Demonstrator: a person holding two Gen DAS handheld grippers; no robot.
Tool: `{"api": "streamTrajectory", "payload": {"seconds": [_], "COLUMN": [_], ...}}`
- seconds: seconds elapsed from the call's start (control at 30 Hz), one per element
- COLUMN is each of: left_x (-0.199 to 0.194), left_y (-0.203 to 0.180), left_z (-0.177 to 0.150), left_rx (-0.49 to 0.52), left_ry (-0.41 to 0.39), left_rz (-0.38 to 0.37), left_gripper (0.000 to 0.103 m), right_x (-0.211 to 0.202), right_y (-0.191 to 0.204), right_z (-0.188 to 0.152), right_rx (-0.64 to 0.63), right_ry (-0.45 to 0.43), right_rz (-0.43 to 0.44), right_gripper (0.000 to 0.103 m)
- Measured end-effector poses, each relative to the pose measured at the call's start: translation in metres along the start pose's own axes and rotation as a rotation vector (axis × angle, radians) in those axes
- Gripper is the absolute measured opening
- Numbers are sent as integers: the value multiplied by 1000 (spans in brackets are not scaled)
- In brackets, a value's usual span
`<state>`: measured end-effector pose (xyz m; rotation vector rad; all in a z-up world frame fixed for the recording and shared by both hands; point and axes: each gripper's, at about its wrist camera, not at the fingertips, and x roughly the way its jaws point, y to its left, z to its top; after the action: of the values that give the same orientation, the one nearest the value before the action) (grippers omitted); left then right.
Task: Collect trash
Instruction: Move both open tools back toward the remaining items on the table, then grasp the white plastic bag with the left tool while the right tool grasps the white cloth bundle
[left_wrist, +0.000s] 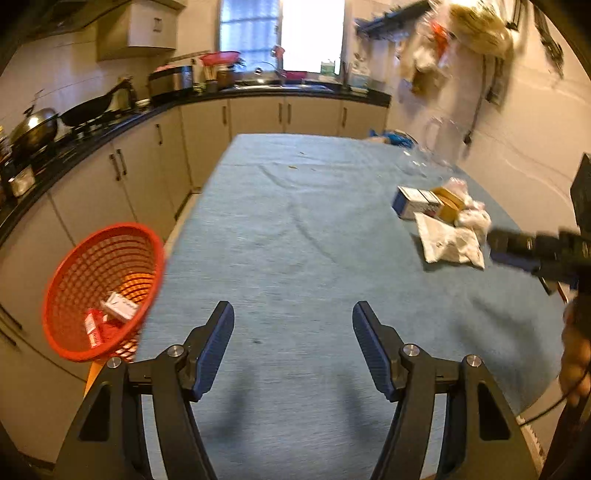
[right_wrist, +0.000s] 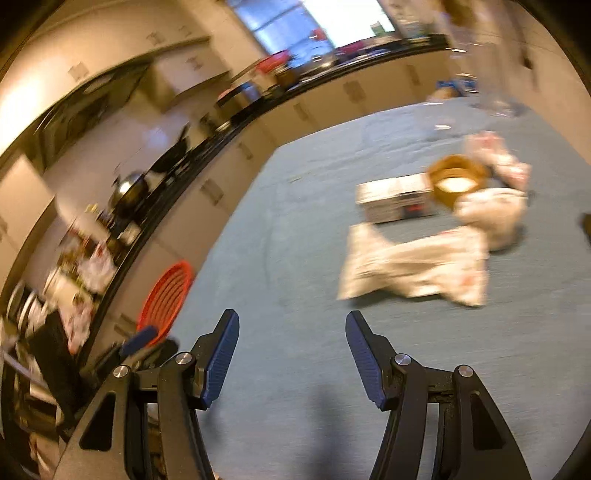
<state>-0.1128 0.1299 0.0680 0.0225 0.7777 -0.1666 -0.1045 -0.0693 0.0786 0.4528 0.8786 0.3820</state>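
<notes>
A red mesh basket stands at the table's left edge with a red and a white carton inside; it also shows in the right wrist view. A pile of trash lies at the table's right: a white wrapper, a small box, a tape roll and crumpled tissue. My left gripper is open and empty over the blue cloth. My right gripper is open and empty, short of the wrapper; it also shows in the left wrist view.
The table has a blue cloth. A clear plastic container and a blue bag sit at its far right. A kitchen counter with woks runs along the left and back. A wall is on the right.
</notes>
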Motion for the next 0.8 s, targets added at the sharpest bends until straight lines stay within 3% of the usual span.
{"api": "streamTrajectory", "payload": {"seconds": [0.3,0.37,0.43,0.57,0.8], "left_x": [36,42,48,62,100], "left_y": [-63,-87,-108,-150,-208], "left_z": [23,32,40,56,63], "left_rx": [104,177,262,433,709], "left_ry": [75,59,45,23,44], "left_rz": [-129,-164,-183,-235,-257], "left_gripper": [66,66,75,80,81], "right_x": [-24,-25,-24,-19,-20], "right_y": [-95,-114,-131,-155,-164], "right_z": [39,47,54,64,66], "right_rx": [213,258,304,374,379], "right_ry": [-61,-54,-52,-36,-45], "right_rz": [-90,-111,-114,-101,-97], "right_gripper": [65,65,65,65,65]}}
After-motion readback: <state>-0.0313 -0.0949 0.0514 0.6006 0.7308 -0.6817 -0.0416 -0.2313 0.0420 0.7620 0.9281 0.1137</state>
